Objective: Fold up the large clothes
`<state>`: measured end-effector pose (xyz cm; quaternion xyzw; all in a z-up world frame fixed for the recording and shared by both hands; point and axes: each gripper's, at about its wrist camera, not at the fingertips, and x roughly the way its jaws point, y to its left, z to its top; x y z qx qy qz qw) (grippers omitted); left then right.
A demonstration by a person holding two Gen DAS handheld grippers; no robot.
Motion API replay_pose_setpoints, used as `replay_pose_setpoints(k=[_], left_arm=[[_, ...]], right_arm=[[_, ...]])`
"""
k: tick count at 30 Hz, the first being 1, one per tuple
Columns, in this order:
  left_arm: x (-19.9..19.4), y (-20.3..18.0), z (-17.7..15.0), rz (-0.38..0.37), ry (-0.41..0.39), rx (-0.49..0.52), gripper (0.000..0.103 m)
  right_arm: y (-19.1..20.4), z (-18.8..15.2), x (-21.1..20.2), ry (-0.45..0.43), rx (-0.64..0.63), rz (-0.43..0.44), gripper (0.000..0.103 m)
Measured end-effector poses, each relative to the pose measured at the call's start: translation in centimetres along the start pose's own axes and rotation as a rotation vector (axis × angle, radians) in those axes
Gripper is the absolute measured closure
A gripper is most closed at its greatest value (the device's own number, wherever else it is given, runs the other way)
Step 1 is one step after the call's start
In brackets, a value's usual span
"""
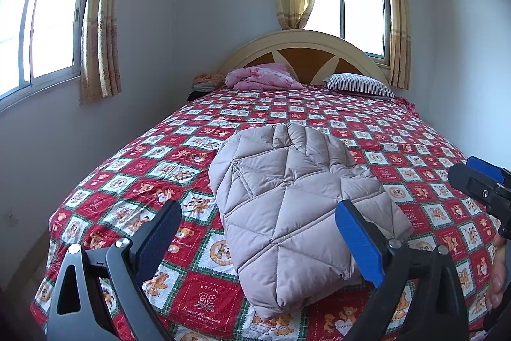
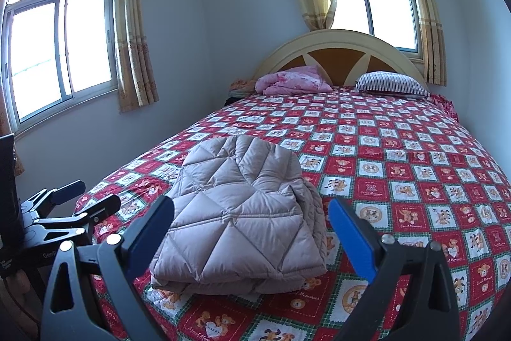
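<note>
"Sweet Memories" bedspread [image 1: 204, 306] under jacket [image 1: 293, 213]

Folded quilted jacket [image 2: 242, 213] lies on bedspread [image 2: 399, 168] between right gripper's [image 2: 252, 232] apparently spread fingers.

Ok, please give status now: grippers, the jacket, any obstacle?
Left gripper open, empty. Right gripper open, empty. Quilted jacket folded on bedspread, untouched. Nothing in the way.

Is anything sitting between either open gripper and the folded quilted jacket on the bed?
Nothing visible. The left gripper and right gripper both face the folded jacket directly, with only bedspread around it.
</note>
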<state>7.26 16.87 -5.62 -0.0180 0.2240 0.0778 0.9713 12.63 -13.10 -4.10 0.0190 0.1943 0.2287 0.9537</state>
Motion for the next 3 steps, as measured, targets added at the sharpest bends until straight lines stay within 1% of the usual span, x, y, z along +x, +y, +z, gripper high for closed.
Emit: replay_pose_setpoints(k=[3], left_arm=[[0.15, -0.03, -0.13, -0.008, 0.0, 0.001, 0.006]], right_arm=[[0.01, 0.0, 0.01, -0.001, 0.002, 0.001, 0.004]])
